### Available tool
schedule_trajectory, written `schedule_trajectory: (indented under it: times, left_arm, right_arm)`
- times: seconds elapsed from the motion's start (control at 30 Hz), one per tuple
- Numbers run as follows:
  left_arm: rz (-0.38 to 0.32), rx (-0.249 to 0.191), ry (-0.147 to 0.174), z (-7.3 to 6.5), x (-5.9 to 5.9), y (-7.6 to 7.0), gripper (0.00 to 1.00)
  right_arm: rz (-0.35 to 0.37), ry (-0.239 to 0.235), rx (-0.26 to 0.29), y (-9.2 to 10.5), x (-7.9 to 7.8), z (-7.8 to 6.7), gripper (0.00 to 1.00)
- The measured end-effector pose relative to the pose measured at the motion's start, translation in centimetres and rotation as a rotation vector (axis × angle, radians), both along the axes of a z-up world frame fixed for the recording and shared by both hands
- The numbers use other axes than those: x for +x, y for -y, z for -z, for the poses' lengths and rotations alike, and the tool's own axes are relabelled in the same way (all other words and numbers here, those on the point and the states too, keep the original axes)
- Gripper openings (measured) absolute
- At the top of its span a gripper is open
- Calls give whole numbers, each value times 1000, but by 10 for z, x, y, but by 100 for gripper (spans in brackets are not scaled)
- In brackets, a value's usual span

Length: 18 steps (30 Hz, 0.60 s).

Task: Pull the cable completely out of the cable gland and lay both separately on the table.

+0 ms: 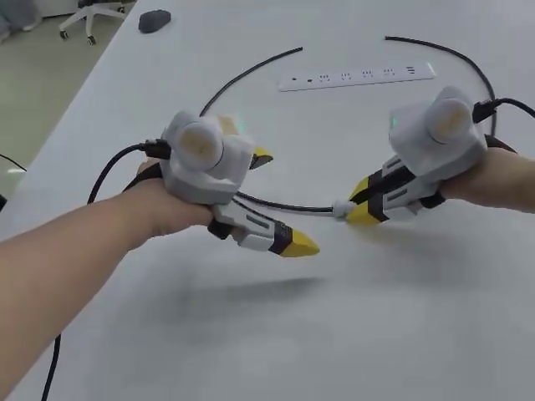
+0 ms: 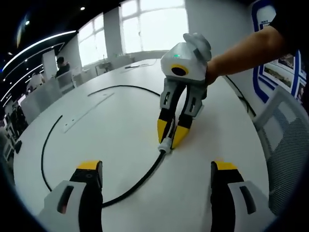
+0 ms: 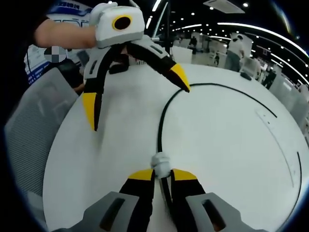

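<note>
The cable gland [image 1: 341, 209], a small white fitting, sits low over the white table [image 1: 393, 317], right at the yellow tips of the right gripper [image 1: 359, 203]. The black cable [image 1: 292, 207] is not yet out of it. It leaves the gland's mouth, runs along the tabletop toward the left gripper [image 1: 281, 200], passes under it and then sweeps away in a wide loop across the table.

I judge that the task is only at its start. The gland has been secured, but the pull itself has not begun, and neither part has been laid down on its own. What is left is to take hold of the cable, draw it fully clear of the gland, and set the two down apart.

In the right gripper view, the right gripper's jaws are drawn almost together, leaving only a narrow slot. The gland [image 3: 161, 164] is pinched at their tips and a dark length of cable [image 3: 161, 121] runs on ahead of it (whether the pads bear on the gland's body or on the cable just behind it, I cannot tell).

The left gripper's jaws are spread wide and hold nothing. In the left gripper view, they straddle the cable [image 2: 140, 181] without touching it, pointing toward the right gripper [image 2: 171, 135] and the gland [image 2: 165, 144]. A white power strip [image 1: 359, 77] lies well beyond, inside the loop.
</note>
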<state>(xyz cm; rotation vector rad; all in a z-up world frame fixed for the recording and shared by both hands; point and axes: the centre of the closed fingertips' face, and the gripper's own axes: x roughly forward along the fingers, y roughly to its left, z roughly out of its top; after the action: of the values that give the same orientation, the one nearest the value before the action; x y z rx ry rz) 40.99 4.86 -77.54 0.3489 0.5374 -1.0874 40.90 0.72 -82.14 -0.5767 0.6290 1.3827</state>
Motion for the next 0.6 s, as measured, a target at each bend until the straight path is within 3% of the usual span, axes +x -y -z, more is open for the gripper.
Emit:
schedule_trajectory:
  times: [0.03, 0.07, 0.1, 0.13, 0.2, 0.3, 0.33, 0.37, 0.43, 0.5, 0.53, 0.6]
  left_arm:
    - [10, -9, -13, -1, -3, 1, 89]
    - [1, -43, -50, -1, -8, 5, 86]
    - [-7, -113, -86, -7, -13, 12, 81]
    - [12, -137, -100, -9, -19, 14, 79]
    - [13, -125, -85, -7, -21, 13, 80]
    - [21, -175, -125, -11, -29, 19, 81]
    - [26, -178, -124, -12, -32, 19, 81]
    - [29, -181, -129, -13, -34, 20, 78]
    - [33, -172, -109, -14, -37, 19, 69]
    - [25, -203, -141, -18, -42, 21, 64]
    - [31, -241, -157, -23, -46, 26, 64]
    - [36, -236, -165, -22, -50, 27, 62]
  right_arm:
    - [-9, 5, 7, -1, -5, -2, 8]
    - [-14, 7, 20, -2, -8, -6, 8]
    - [-17, -8, 46, -6, -15, -12, 8]
    - [-26, -5, 55, -7, -20, -15, 8]
    - [-40, -3, 58, -8, -30, -20, 8]
    - [-59, 2, 56, -8, -41, -24, 8]
    - [-62, 0, 56, -8, -44, -27, 8]
    - [-65, 5, 59, -7, -47, -29, 8]
    - [-66, 9, 70, -6, -51, -36, 7]
    - [-64, 20, 86, -4, -56, -42, 7]
    - [-64, 18, 90, -4, -57, -44, 7]
    - [-67, 26, 95, -2, -63, -49, 7]
